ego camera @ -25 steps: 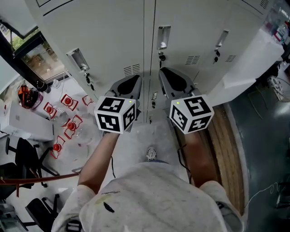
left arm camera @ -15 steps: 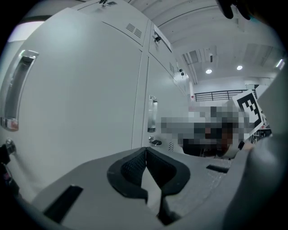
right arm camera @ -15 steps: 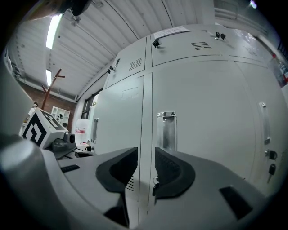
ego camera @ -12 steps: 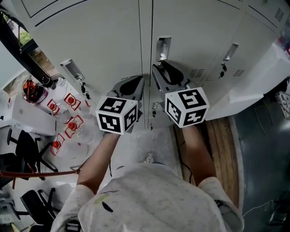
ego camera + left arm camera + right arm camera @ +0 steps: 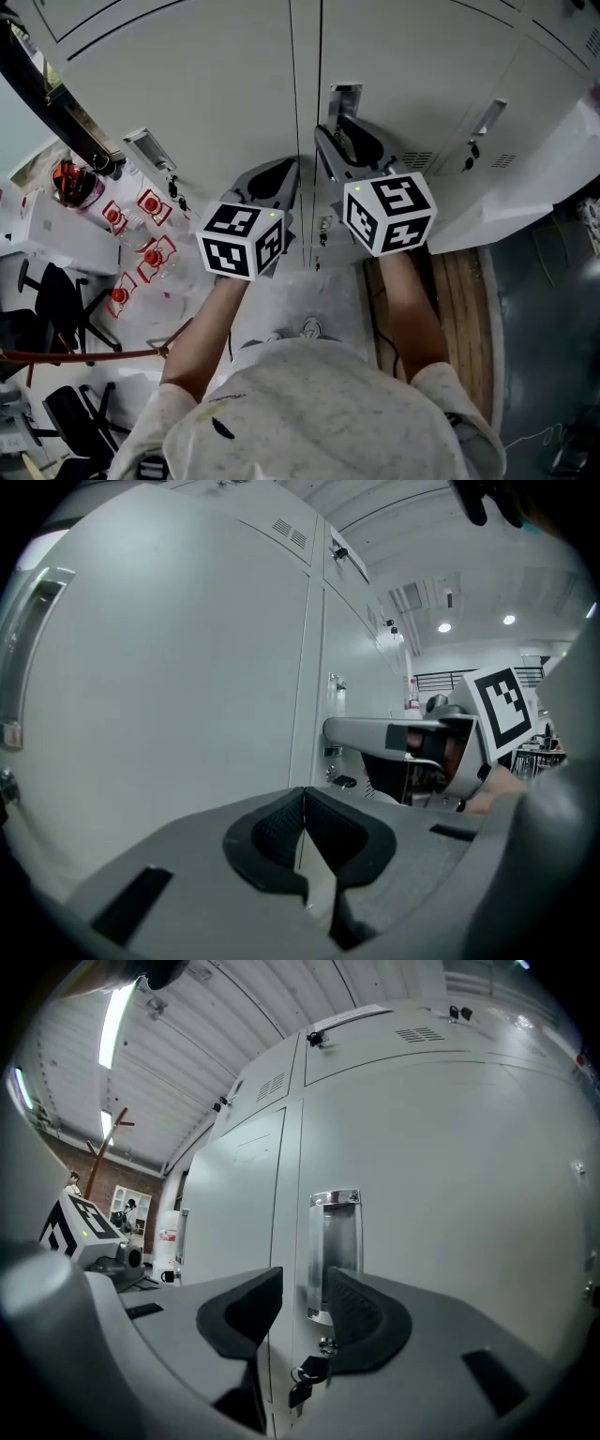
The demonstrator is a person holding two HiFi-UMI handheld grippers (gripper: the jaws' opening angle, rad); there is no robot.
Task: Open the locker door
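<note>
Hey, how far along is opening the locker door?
Done: the right gripper is lined up on the metal handle. In hand: its fingers are opening, with the handle showing in the gap, not gripped. The left gripper is shut and empty. Left: grasp the handle and pull; the locker door sits flush, closed.

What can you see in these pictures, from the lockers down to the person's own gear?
locker doors: several, pale grey, a closed row ahead
recessed handles: three, shiny metal, one per door
key: one, black head, in the lock under the middle handle
red-and-white items: several, low at the left, too small to identify
office chair: one, black, lower left
wooden strip: one, brown, low at the right
marker cubes: two, black-and-white, one per gripper
left gripper: grey, jaws together, empty
right gripper: grey, jaws opening, pressing on nothing, middle handle just beyond
shirt: one, light grey, bottom
</note>
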